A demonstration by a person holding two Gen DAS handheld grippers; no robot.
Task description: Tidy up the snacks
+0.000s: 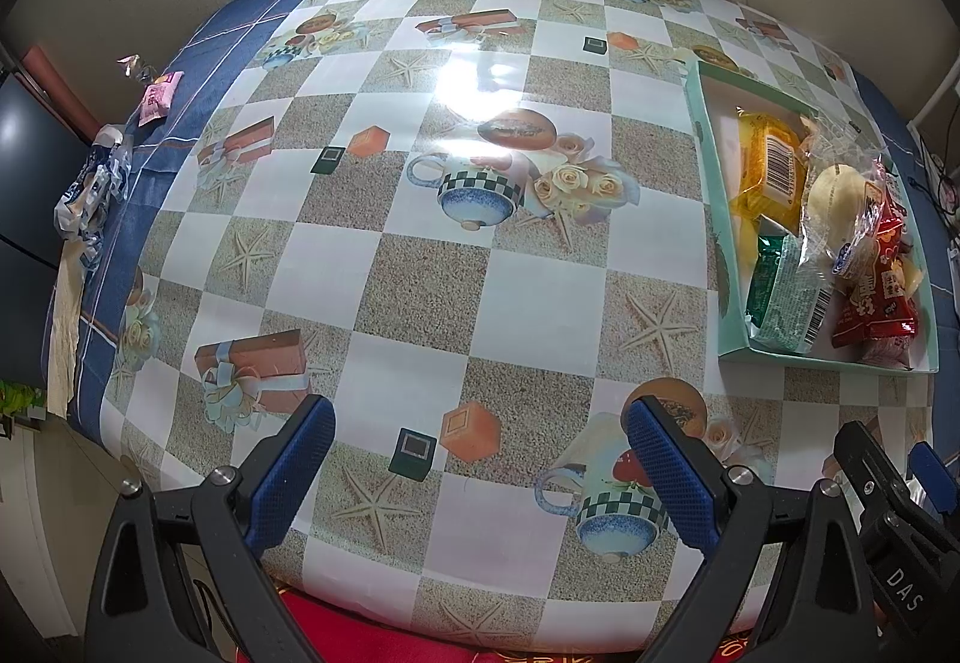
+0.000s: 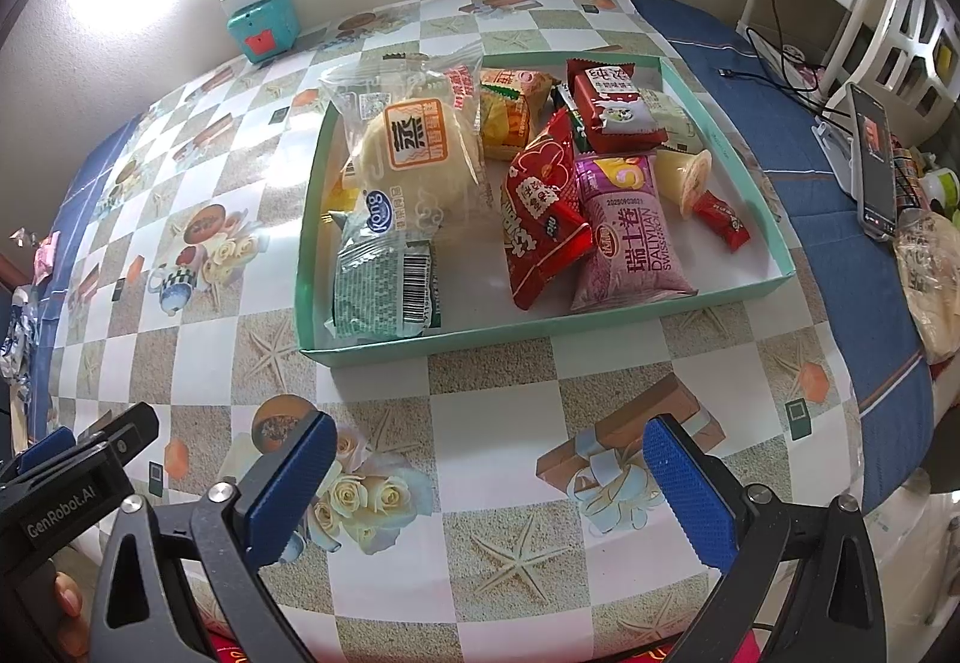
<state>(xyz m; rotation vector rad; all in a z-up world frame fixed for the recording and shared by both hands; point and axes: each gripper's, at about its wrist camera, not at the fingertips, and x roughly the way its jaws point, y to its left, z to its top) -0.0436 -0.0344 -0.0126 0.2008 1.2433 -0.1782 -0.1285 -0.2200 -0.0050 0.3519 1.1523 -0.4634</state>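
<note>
Snacks piled in tray, both tools idle.
Left tool and right tool wide, empty, near counter edge; likely next: reach far-left for loose pink packet.

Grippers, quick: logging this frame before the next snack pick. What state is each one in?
Left gripper: open, holding nothing.
Right gripper: open, holding nothing.

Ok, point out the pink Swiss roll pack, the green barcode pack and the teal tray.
pink Swiss roll pack [image 2: 627, 237], right wrist view, middle of wrapper front.
green barcode pack [image 2: 384, 291], right wrist view, wrapper middle.
teal tray [image 2: 480, 342], right wrist view, near wall.
</note>
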